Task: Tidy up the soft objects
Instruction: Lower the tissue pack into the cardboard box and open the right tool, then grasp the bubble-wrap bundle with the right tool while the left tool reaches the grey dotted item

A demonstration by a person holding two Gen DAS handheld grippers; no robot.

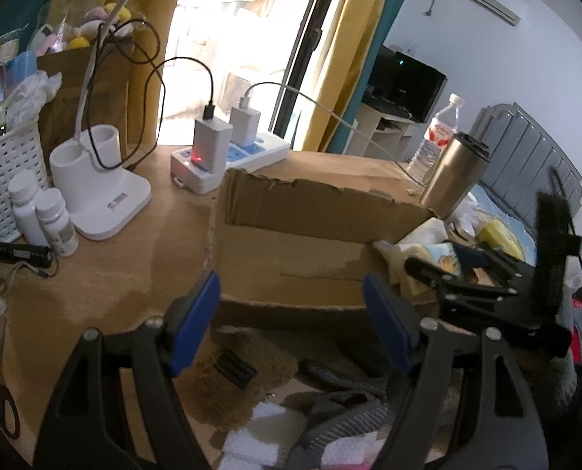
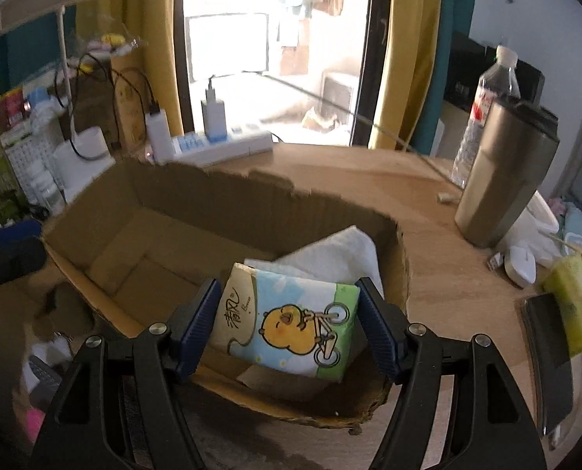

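Observation:
An open cardboard box [image 2: 165, 199] sits on the wooden desk; it also shows in the left wrist view [image 1: 314, 211]. My right gripper [image 2: 289, 325] is shut on a tissue pack [image 2: 287, 323] printed with a yellow chick on a bicycle, held over the box's near right end. A white folded cloth [image 2: 338, 254] lies in the box behind it. My left gripper [image 1: 291, 321] is open and empty, in front of the box's near wall, above grey and white soft items [image 1: 342, 427]. The right gripper and the pack show at the right of the left view [image 1: 443, 258].
A steel tumbler [image 2: 502, 172] and water bottle [image 2: 487, 90] stand right of the box. A power strip with chargers [image 1: 228, 152], lamp base [image 1: 95, 192], two white bottles [image 1: 44, 215] and a white basket [image 1: 1, 176] stand behind and left. Scissors [image 1: 1, 395] lie at the left edge.

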